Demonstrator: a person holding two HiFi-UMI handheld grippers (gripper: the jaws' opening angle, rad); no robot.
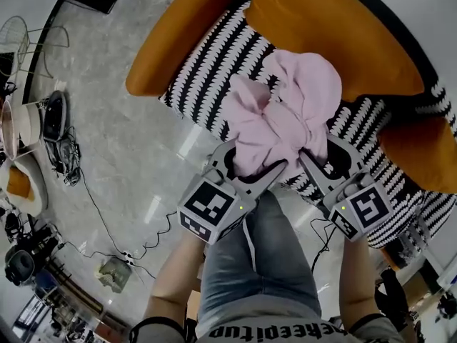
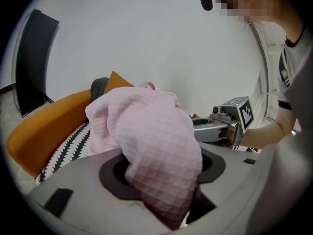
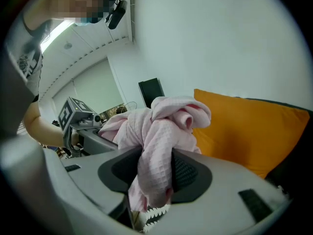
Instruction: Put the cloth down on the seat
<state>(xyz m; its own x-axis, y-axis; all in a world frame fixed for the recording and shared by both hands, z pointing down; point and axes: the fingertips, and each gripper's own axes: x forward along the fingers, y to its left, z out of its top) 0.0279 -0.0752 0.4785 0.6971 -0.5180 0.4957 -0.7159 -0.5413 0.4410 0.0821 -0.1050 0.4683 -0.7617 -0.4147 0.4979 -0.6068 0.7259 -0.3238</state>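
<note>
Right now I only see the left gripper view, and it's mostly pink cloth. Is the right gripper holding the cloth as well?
Observer: Yes. The right gripper is shut on a fold of the pink cloth.
Operator: Where is the cloth relative to the seat?
Observer: Head view shows it bunched over the striped seat, at its front edge, between the right gripper and the left gripper. I cannot tell whether it touches.

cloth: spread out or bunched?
Bunched: the pink cloth is a crumpled wad, pinched by the left gripper and the right gripper.
</note>
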